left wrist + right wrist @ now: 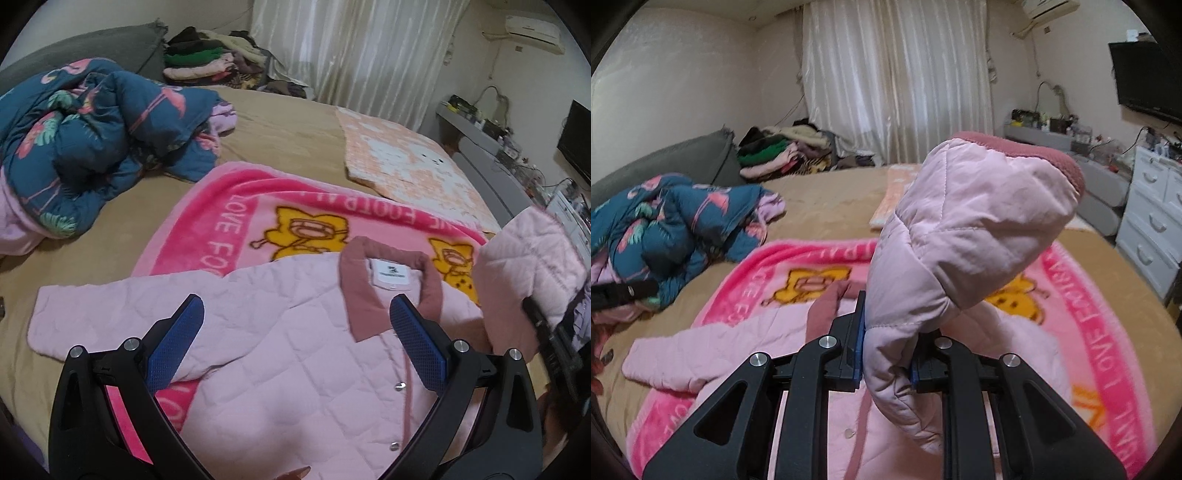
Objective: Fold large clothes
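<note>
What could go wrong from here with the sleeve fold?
1. The right tongs pinch only a bunched part of the sleeve; the puffy quilted fabric may slip out mid-fold.
2. The left tongs hang open above the jacket, pinning nothing, so pulling the sleeve could drag the body askew.
3. The jacket lies on a loose pink blanket, which may shift with it.

The pink jacket (295,369) is showing matt quilted cloth below the left gripper (295,336), with shiny metal snaps (398,386). Its sleeve (960,236), pinched in the right gripper (886,354), is looking smoother. The blanket (236,221) beyond is lying fuzzy. Blue pads (417,343) are appearing finely textured.
</note>
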The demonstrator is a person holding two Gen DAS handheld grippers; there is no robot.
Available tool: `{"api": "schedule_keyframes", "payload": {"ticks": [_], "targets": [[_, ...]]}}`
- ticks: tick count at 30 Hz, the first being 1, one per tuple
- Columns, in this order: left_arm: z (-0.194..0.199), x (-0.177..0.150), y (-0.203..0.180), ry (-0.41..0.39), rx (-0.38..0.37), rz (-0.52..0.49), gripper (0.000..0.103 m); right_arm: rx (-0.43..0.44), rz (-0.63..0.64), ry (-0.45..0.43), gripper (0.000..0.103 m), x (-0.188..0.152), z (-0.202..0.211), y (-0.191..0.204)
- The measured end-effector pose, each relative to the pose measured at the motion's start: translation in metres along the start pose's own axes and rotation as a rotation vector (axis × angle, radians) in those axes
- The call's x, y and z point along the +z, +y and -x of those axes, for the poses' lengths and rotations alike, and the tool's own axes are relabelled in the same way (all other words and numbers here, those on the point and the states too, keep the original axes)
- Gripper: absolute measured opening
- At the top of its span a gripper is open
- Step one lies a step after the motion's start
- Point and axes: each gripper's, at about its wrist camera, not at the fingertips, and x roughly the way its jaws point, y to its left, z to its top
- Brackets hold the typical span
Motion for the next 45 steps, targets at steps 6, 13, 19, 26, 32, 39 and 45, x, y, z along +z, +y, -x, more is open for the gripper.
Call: {"api": "schedule_keyframes", "payload": {"ticks": [6,13,19,26,32,39,45], "targets": [[-0.016,-0.014,0.027,0.040,0.034,0.066,0.094,-0.014,0.110,0.074,0.018,-0.046,-0.037,0.036],[-0.048,-0.041,0.041,0.111,0.052,0.118,0.094,0.047,0.172,0.176,0.032,-0.098,-0.070,0.061],[-0.059,-0.053,0.032,0.159,0.024,0.113,0.095,0.133,0.177,0.234,0.056,-0.123,-0.080,0.076],[-0.076,-0.066,0.015,0.237,-0.086,0.157,0.094,0.214,0.136,0.266,0.083,-0.131,-0.057,0.070],[-0.095,-0.092,0.004,0.335,-0.174,0.209,0.094,0.204,0.034,0.229,0.090,-0.118,-0.024,0.026],[-0.116,-0.127,-0.006,0.424,-0.200,0.271,0.094,0.028,-0.010,0.208,0.090,-0.110,0.003,-0.031],[-0.134,-0.150,-0.003,0.450,-0.202,0.373,0.094,-0.045,-0.113,0.184,0.091,-0.109,0.020,-0.077]]}}
